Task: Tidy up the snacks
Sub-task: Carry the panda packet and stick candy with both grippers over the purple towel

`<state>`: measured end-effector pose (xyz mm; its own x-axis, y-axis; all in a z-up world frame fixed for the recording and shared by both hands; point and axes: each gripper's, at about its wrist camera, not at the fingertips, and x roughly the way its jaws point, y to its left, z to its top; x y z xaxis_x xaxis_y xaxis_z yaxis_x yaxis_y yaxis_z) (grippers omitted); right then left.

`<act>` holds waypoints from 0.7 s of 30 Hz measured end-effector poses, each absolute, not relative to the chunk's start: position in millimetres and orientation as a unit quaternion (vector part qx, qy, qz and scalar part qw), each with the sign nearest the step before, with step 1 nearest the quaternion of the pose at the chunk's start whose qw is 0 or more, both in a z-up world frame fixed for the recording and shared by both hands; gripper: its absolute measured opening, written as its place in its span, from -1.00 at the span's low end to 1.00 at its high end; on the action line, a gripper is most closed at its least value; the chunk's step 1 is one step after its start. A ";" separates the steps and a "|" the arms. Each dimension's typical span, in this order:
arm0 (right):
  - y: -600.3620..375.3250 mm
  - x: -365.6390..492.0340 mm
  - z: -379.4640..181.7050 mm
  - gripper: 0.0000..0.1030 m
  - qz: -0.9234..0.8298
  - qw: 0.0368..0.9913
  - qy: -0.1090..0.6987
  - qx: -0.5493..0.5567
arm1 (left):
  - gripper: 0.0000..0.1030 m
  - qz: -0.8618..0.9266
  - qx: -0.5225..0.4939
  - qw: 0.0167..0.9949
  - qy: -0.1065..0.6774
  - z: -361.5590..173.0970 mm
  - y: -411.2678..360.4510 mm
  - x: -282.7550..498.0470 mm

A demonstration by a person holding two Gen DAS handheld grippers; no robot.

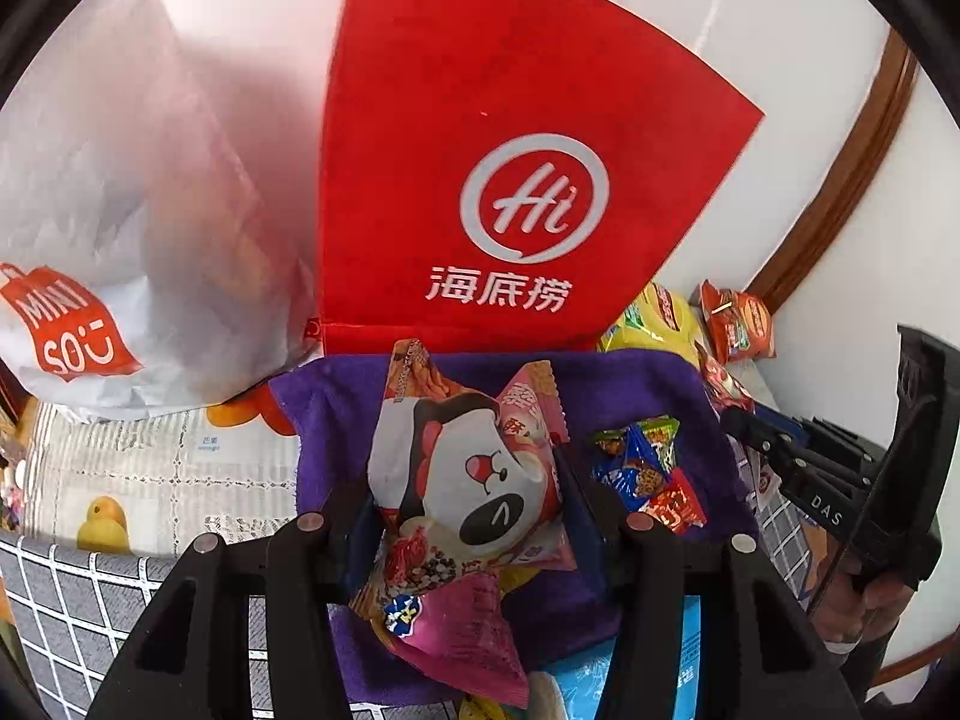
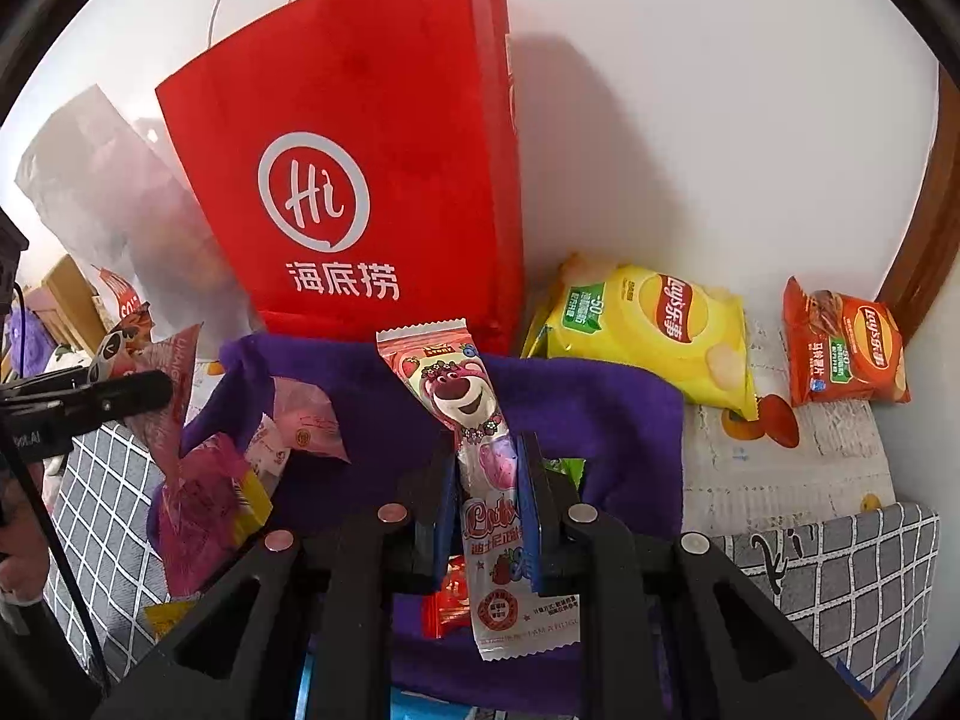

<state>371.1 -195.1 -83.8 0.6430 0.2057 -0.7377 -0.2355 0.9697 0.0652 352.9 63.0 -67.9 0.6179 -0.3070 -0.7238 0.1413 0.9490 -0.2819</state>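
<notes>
Purple cloth covers checked tablecloth beside white wall.

At the lower edge of the left wrist view, a blue packet was cut off and partly hidden behind the gripper frame. The white Miniso bag at upper left was blurred, its contents unreadable. In the right wrist view, small print on the bear lollipop wrapper was too small to read.

The tall red paper bag bore "Hi" in a white ring above "海底捞". The white plastic bag read "MINISO". The yellow crisp packet and the orange crisp packet each read "Lay's 乐事".
</notes>
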 end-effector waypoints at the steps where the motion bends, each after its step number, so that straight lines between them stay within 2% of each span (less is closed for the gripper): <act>1: -195.5 370.7 -83.0 -0.63 0.123 0.906 0.404 -0.019 | -0.02 -0.126 -0.104 0.894 0.418 -68.1 65.8 354.1; 11: -182.2 371.7 -94.7 -0.62 0.150 0.890 0.428 -0.036 | -0.02 -0.130 -0.130 0.891 0.415 -69.8 81.0 359.2; 21: -171.1 379.3 -119.0 -0.62 0.151 0.869 0.468 -0.049 | -0.02 -0.162 -0.146 0.870 0.442 -93.3 55.1 369.9</act>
<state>379.3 -171.1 -119.0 0.5162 0.2166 -0.8286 -0.3088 0.9495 0.0558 369.9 55.1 -93.3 0.5562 -0.4103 -0.7227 0.1523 0.9052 -0.3967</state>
